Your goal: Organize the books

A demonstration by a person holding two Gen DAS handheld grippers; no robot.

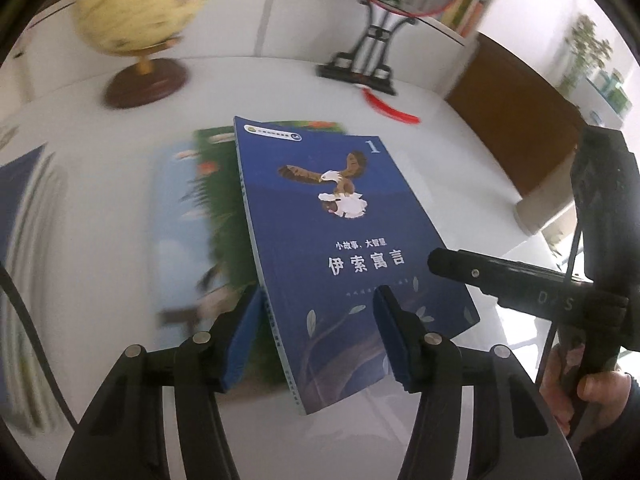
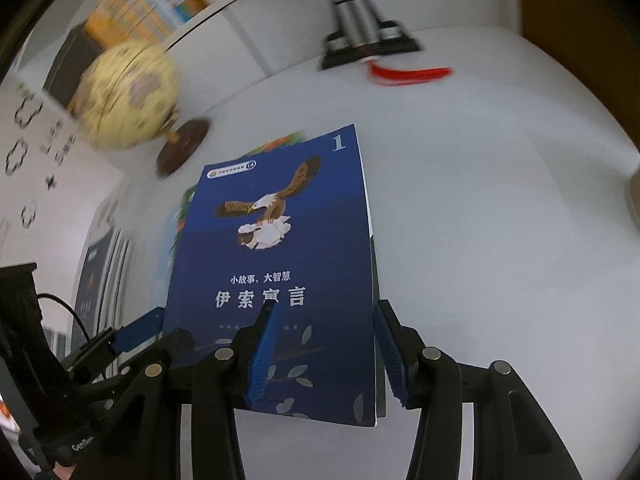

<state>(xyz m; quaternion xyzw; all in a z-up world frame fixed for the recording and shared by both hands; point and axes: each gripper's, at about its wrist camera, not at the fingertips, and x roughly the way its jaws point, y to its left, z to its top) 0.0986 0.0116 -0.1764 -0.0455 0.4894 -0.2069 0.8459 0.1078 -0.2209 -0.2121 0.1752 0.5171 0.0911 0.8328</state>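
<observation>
A blue book with an eagle on its cover [image 1: 352, 248] [image 2: 280, 264] is held tilted above the white table. My left gripper [image 1: 316, 336] has one pad under the spine edge and one on the cover. My right gripper [image 2: 324, 348] holds the book's right edge the same way; its finger [image 1: 492, 276] shows in the left wrist view. Under the blue book lies a green-covered book [image 1: 216, 200] on a pale blue one [image 1: 172, 216]. A stack of books [image 1: 24, 264] lies at the left.
A yellow globe on a brown base [image 1: 140, 20] [image 2: 128, 100] stands at the back left. A black ornament stand with a red tassel [image 1: 372, 56] [image 2: 360, 32] stands at the back. A shelf of books [image 2: 152, 0] lines the wall. A brown cabinet [image 1: 516, 120] is at right.
</observation>
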